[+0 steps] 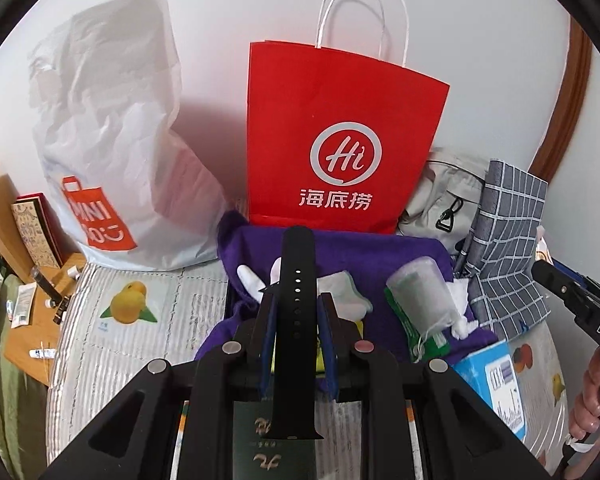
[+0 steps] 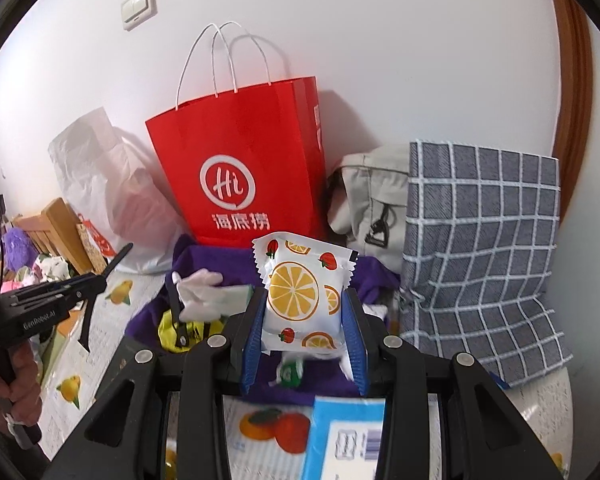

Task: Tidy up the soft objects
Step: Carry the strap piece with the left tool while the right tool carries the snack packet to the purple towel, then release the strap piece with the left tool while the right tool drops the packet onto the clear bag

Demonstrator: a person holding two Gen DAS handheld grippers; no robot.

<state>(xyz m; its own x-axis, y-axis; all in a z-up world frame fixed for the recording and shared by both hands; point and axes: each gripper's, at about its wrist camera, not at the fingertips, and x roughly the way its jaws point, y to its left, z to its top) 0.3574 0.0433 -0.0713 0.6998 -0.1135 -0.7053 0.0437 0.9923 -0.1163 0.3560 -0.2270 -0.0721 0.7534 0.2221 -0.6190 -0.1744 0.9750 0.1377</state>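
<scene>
Currently: left gripper (image 1: 296, 308) pinching black watch strap (image 1: 296, 280); right gripper (image 2: 306, 312) clamping fruit-print snack packet (image 2: 300, 292); red paper bag (image 1: 340, 120) behind.

Fruit-print quilted surface (image 1: 140, 344) carries purple cloth (image 1: 412, 252), red bag (image 1: 340, 128).

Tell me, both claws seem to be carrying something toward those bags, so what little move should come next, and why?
Probably carry both on toward the red paper bag and lift them over its open top. The left gripper is shut on a black watch strap, the right gripper on a fruit-print packet, and both are below the bag's rim, so neither can be dropped in yet.
</scene>
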